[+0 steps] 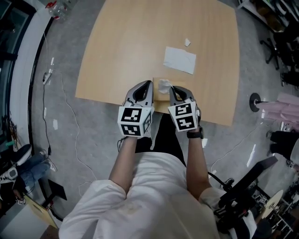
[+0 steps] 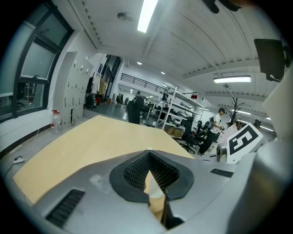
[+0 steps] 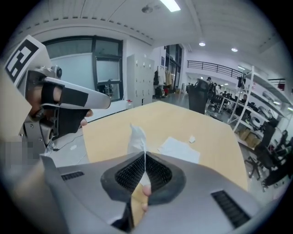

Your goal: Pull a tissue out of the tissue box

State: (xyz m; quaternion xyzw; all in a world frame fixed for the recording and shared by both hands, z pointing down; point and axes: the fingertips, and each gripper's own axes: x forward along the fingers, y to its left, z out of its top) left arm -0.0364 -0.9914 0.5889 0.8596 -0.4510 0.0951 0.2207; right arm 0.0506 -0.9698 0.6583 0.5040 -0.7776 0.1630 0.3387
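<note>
A tan tissue box [image 1: 161,99] sits at the near edge of the wooden table [image 1: 121,56], between my two grippers. A white tissue [image 1: 164,85] stands up out of it. My right gripper [image 1: 172,91] is shut on this tissue. In the right gripper view the tissue [image 3: 136,137] pokes up past the closed pads of the right gripper [image 3: 145,154], and the box [image 3: 136,205] shows below. My left gripper [image 1: 145,86] is just left of the box. Its tips [image 2: 149,157] meet with nothing pinched, and the tissue [image 2: 155,187] shows through the gap behind them.
A flat white tissue [image 1: 180,59] lies further out on the table, with a small white scrap [image 1: 187,42] beyond it. Cables and a plastic bottle [image 1: 58,7] lie on the floor to the left. Office chairs and shelving stand to the right.
</note>
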